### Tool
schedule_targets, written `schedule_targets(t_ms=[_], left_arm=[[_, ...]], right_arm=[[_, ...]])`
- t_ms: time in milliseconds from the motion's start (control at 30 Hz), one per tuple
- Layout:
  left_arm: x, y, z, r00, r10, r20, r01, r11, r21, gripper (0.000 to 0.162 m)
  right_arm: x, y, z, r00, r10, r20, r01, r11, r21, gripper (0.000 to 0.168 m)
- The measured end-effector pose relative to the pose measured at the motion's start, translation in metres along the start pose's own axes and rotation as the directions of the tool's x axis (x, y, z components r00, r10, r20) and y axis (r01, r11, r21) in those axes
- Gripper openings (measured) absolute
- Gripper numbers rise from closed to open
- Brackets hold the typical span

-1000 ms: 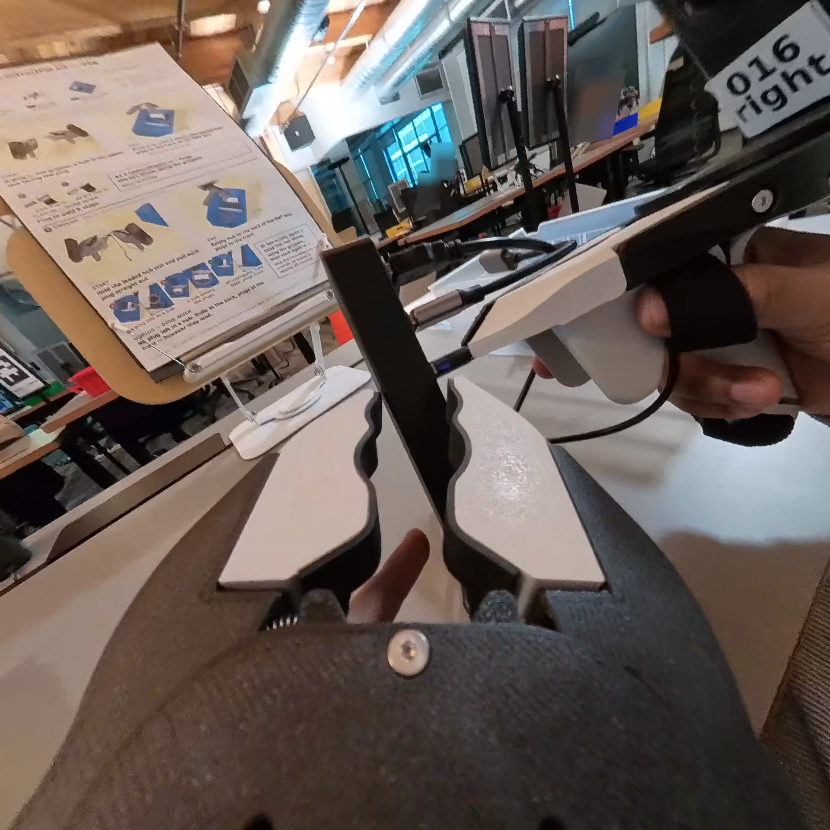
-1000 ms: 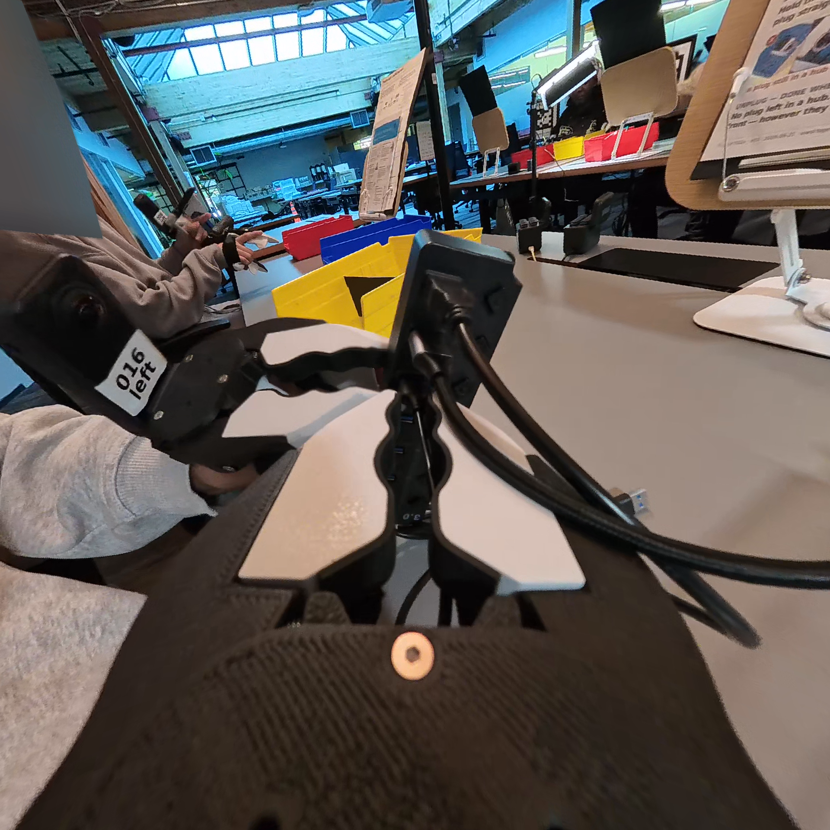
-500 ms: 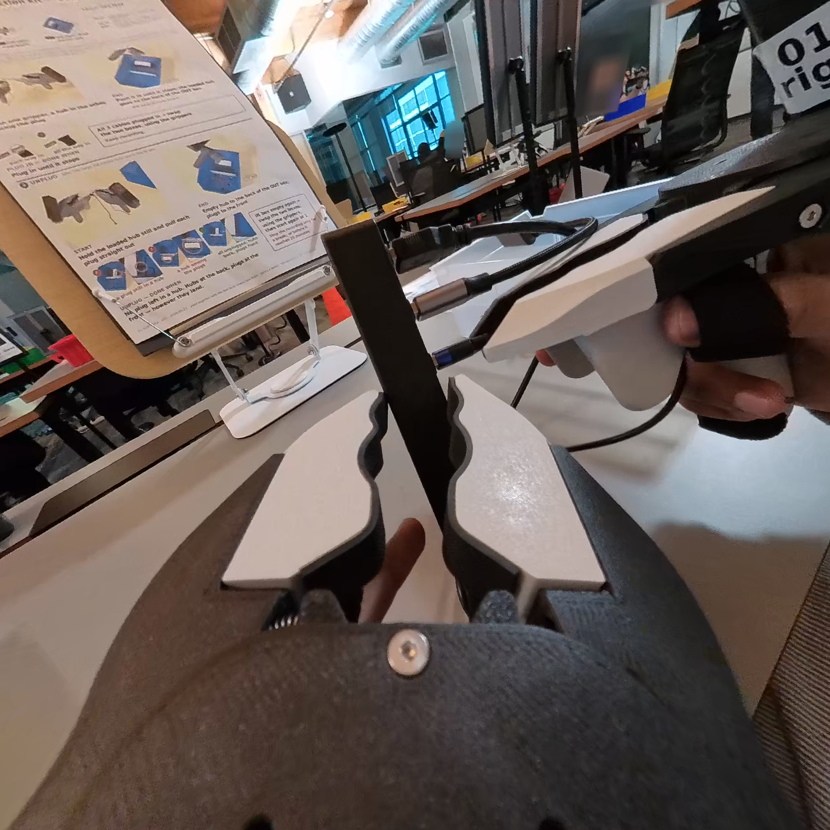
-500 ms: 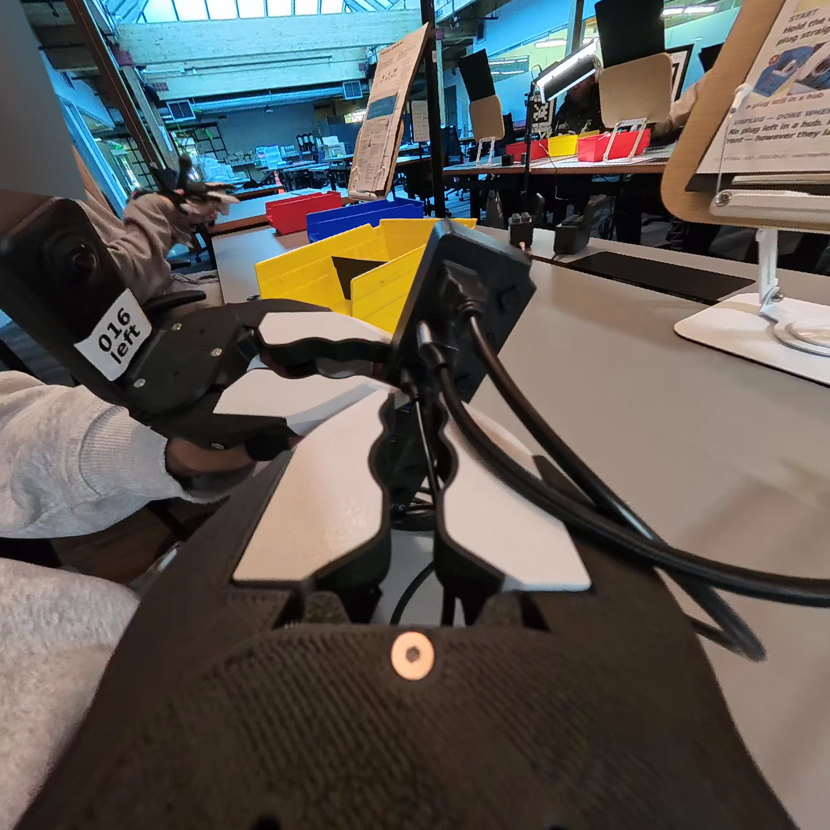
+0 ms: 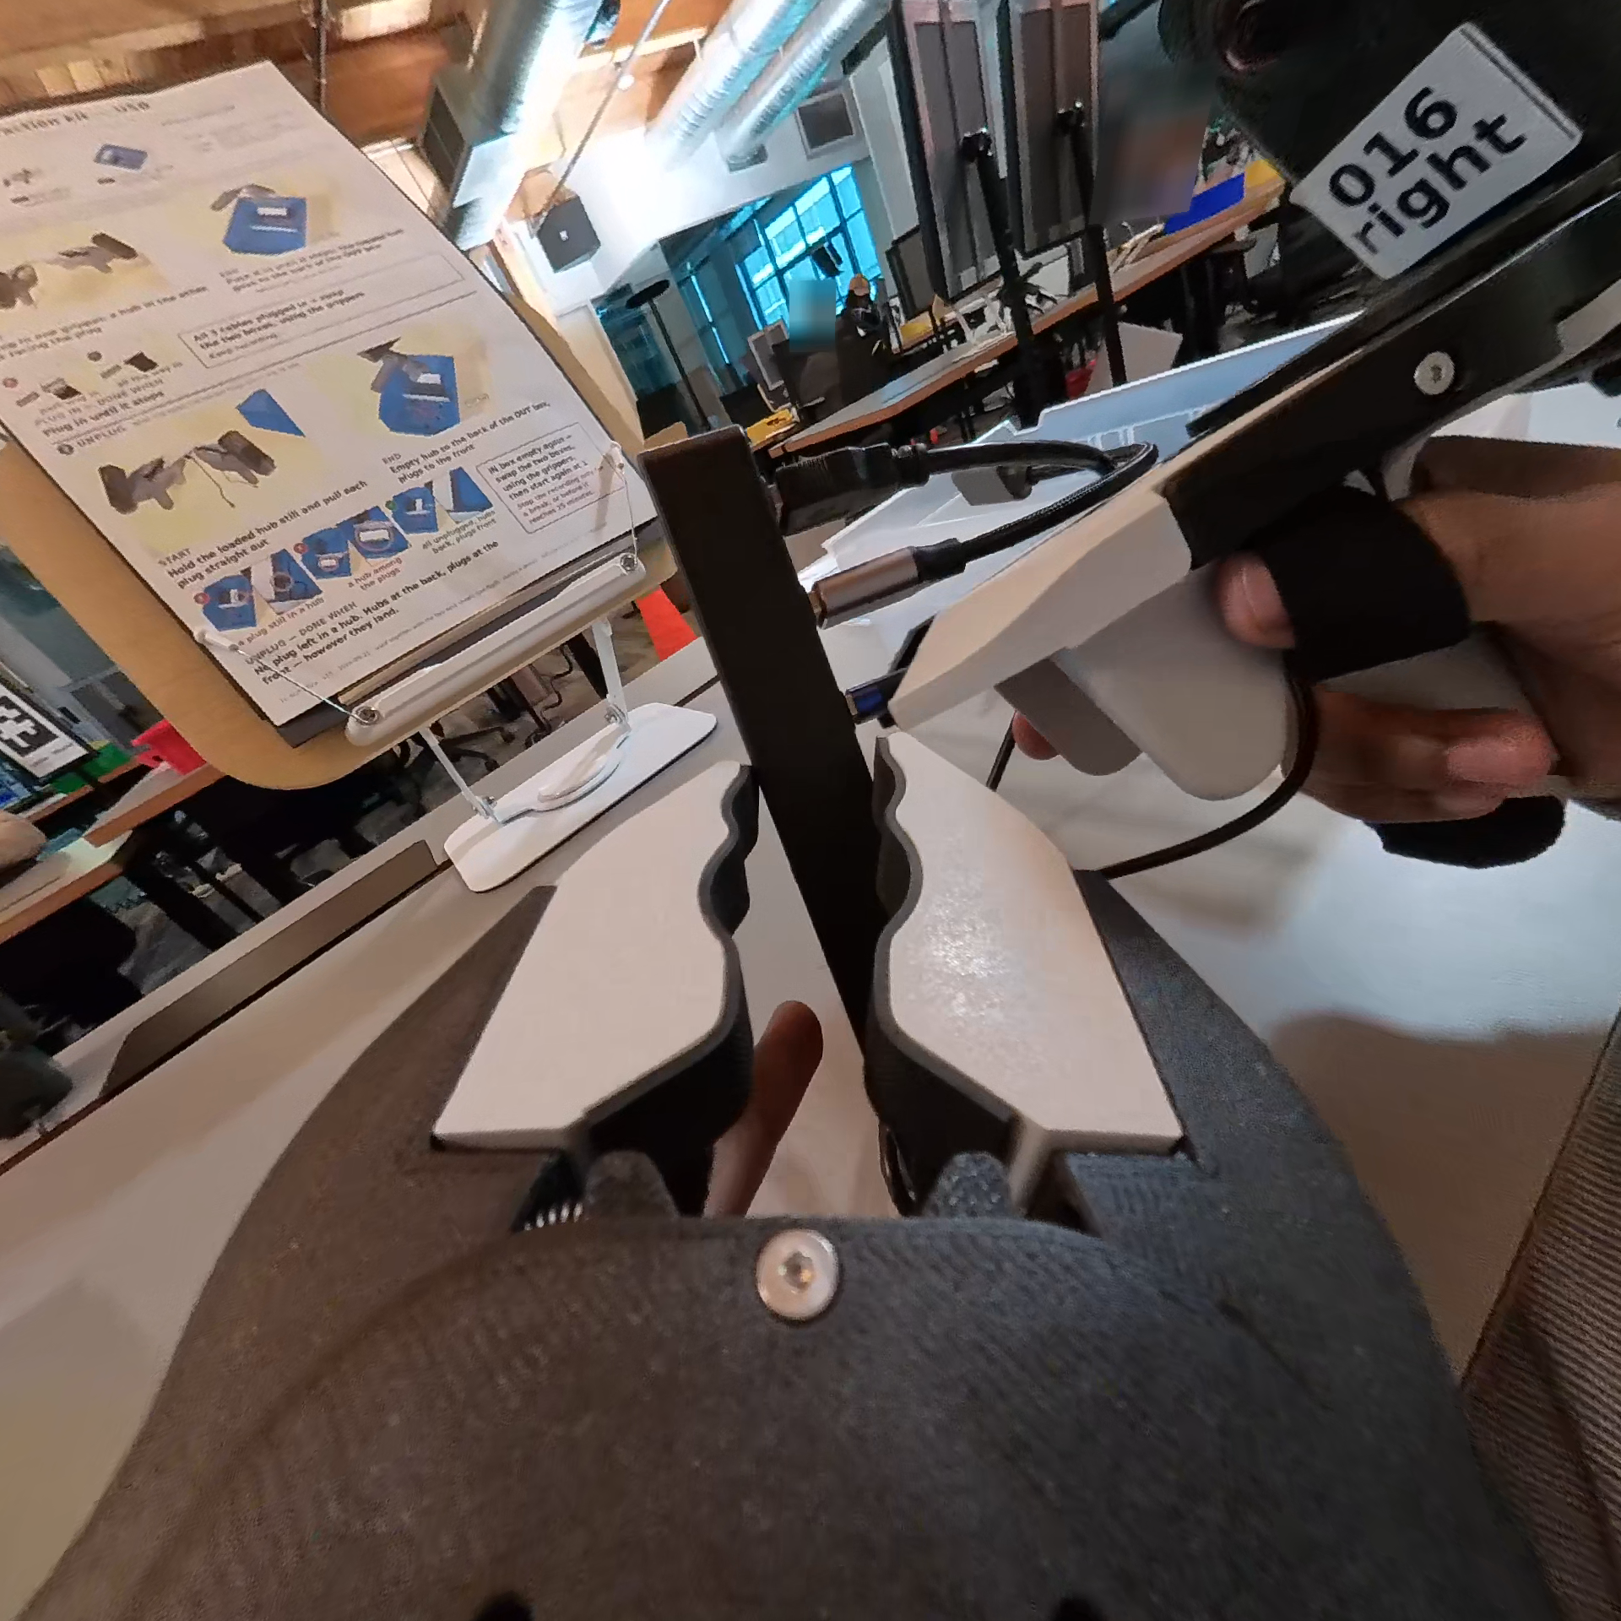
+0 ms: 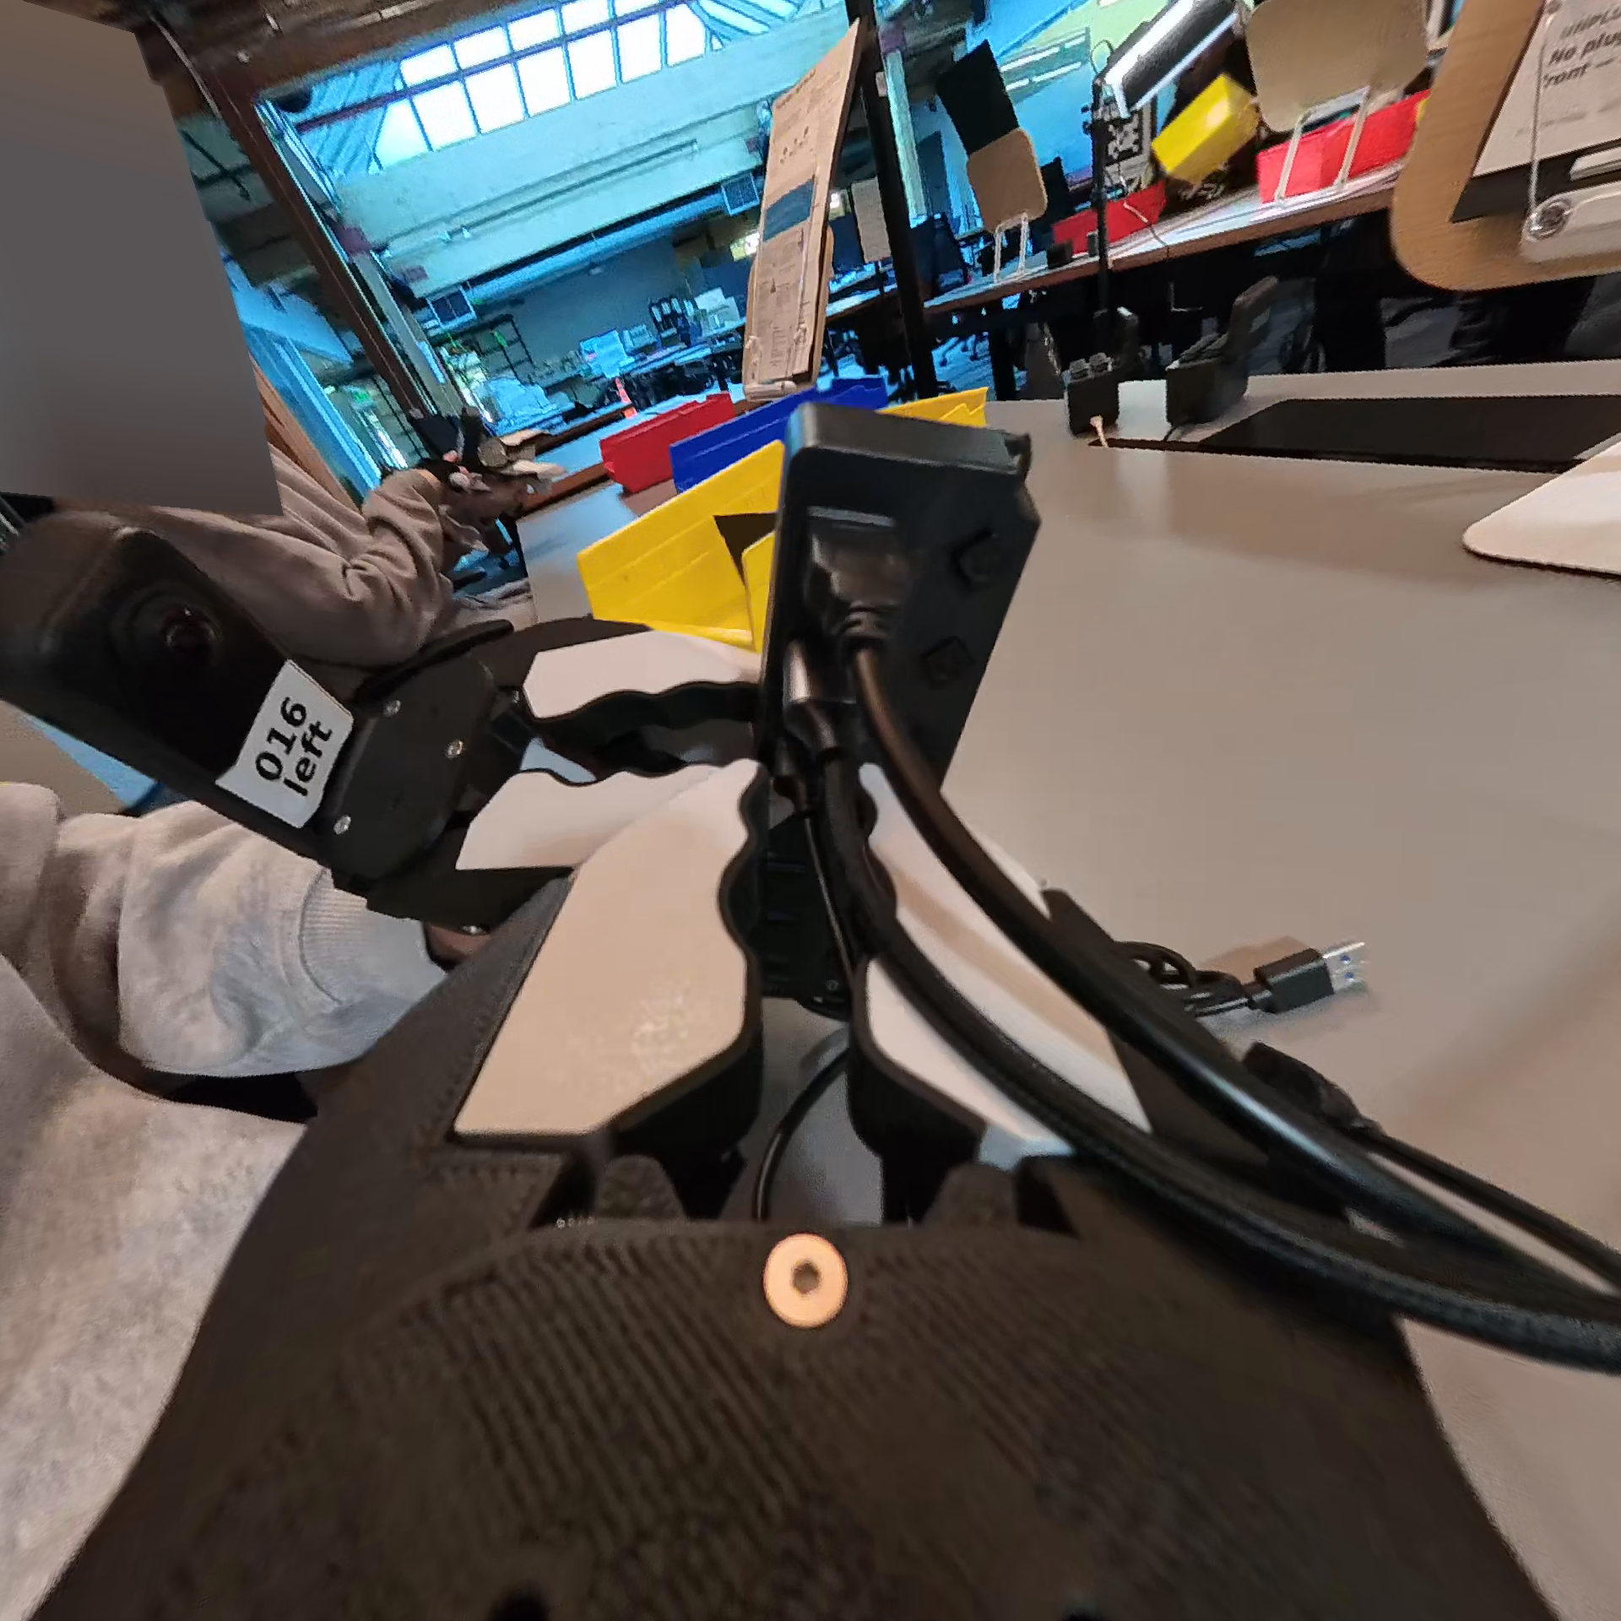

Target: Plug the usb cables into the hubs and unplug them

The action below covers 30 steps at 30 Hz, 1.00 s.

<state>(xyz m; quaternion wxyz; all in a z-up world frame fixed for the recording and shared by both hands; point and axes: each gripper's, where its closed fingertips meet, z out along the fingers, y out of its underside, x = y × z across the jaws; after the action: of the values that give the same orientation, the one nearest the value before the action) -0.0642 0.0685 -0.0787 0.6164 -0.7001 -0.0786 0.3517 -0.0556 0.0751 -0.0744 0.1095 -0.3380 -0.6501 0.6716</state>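
Note:
A black USB hub stands upright between the fingers of my left gripper, which is shut on its lower end. Three cables enter its right face: a black plug at the top, a silver plug below it, and a blue-tipped plug lowest. My right gripper comes in from the right, shut on that lowest plug. In the right wrist view the hub rises ahead. My right gripper clamps the plug at its lower part, and the left gripper holds the hub from the left. Black cables trail right over my right finger.
A loose USB plug lies on the grey table to the right. A yellow bin stands behind the hub, with blue and red bins farther off. An instruction sheet on a stand is at the left, a white tray behind. Less than 4 cm separates the two grippers' tips.
Both grippers keep their holds. The hub and both grippers have shifted and turned a little together, and the hub stands more upright in the right wrist view.

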Motion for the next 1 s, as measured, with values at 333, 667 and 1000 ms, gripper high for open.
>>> schedule_targets(t_ms=[333,667,1000], left_arm=[[0.005,-0.003,0.001,1.0,-0.018,-0.001,0.018,1.0,0.004,0.029],[0.002,-0.009,0.001,0.998,-0.065,-0.024,0.066,0.998,0.023,0.028],[-0.003,-0.003,0.004,0.998,-0.062,0.032,0.062,0.998,0.0,0.026]], right_arm=[[-0.002,-0.004,0.001,1.0,0.004,-0.011,-0.003,0.999,0.037,0.016],[-0.005,-0.008,-0.001,0.996,0.076,0.053,-0.075,0.997,-0.013,0.016],[0.002,-0.007,0.002,0.991,0.123,-0.048,-0.122,0.992,0.032,0.016]])
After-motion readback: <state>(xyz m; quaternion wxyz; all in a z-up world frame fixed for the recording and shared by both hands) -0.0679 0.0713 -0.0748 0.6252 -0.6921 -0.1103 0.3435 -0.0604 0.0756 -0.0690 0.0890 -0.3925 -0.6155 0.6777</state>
